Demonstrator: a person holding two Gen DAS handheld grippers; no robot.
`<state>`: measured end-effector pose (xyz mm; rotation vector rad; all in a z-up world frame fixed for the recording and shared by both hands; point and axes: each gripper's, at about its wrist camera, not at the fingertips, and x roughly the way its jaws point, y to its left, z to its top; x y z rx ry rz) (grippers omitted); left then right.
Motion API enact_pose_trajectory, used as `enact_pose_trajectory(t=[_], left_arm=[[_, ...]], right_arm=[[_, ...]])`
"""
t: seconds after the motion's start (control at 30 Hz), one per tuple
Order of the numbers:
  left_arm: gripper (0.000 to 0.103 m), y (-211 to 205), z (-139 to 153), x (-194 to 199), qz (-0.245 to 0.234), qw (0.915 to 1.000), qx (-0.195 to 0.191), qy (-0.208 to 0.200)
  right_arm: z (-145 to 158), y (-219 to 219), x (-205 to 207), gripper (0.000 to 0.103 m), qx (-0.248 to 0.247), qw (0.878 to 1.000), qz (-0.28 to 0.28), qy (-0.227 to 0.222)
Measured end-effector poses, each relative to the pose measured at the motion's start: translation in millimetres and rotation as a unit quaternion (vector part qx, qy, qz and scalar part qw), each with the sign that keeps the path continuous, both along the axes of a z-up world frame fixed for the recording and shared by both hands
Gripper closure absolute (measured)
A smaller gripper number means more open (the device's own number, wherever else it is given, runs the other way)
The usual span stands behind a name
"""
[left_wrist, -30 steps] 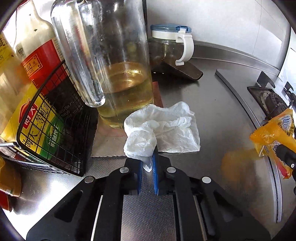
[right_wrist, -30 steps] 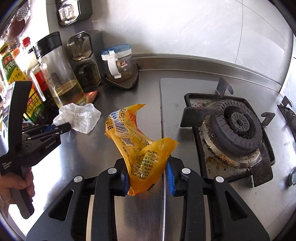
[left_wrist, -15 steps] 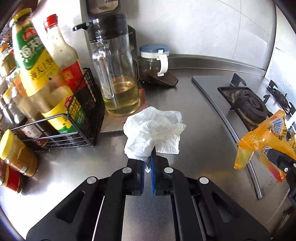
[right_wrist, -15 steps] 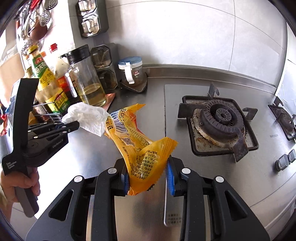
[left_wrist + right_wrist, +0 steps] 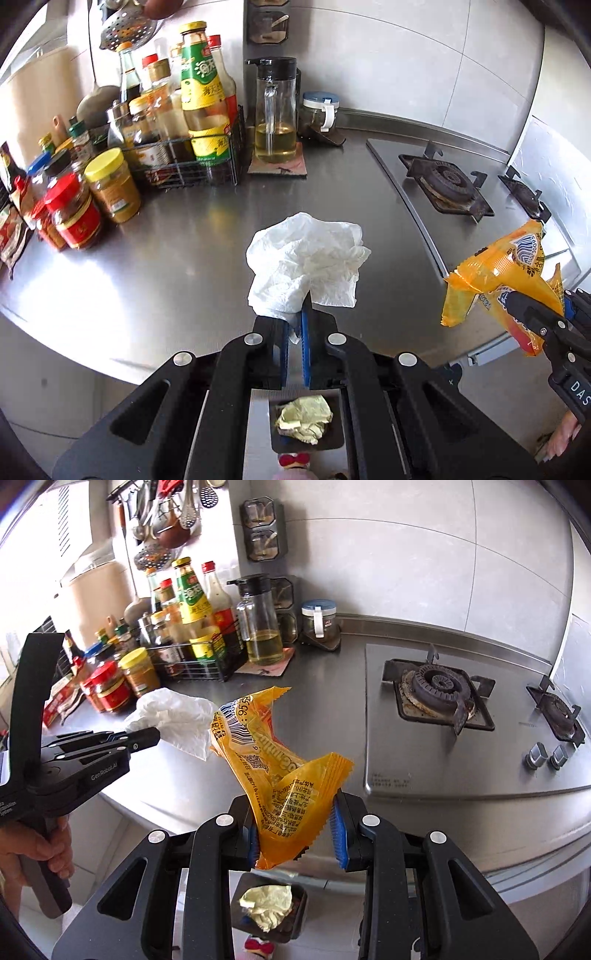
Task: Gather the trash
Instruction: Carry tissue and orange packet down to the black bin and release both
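Holding a crumpled white paper towel [image 5: 306, 266] in my left tongs [image 5: 294, 325], I have the blue pads pinched tight on its lower edge, and the rest of it billows up toward twelve o'clock from the tips, clear of the steel counter [image 5: 166, 266]. My right tongs [image 5: 297, 834] are clamped on a yellow snack wrapper [image 5: 280, 771]; their pads stand partly apart with the crinkled foil squeezed between them, and the wrapper rises toward eleven o'clock in that view, also off the counter. From the left camera the wrapper [image 5: 502, 273] and the right tongs show at three o'clock; from the right camera the left tongs [image 5: 147, 736] and the towel [image 5: 173, 716] show at nine o'clock, with my hand [image 5: 33, 853] round the handle lower down. Below both pairs of tongs, at six o'clock and past the counter's front edge, sits a small dark bin [image 5: 299, 904] with a pale yellow crumpled wad [image 5: 267, 904] already in it. Far across the counter at eleven o'clock stand a wire rack of sauce bottles [image 5: 184, 162], a few jars [image 5: 110, 184] and a glass oil jug [image 5: 275, 122]; the gas burner [image 5: 439, 690] lies at one to two o'clock in the right view.
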<state>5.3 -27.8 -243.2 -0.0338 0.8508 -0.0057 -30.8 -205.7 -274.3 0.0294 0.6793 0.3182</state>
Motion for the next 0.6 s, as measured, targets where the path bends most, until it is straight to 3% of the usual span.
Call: enact_pose_trajectory(t=[0.27,0.6], left_arm=[[0.099,6,-45,-81,0.014,0.9986,-0.024,0.046],[0.099,9,-161,-111,0.013,0.9909,-0.042,0.127]], right_arm=[[-61,13,-51,0.072,0.006,0.996,0.042,0.072],[-174,26,-60,0.072,-0.001,0.985,0.041,0.168]])
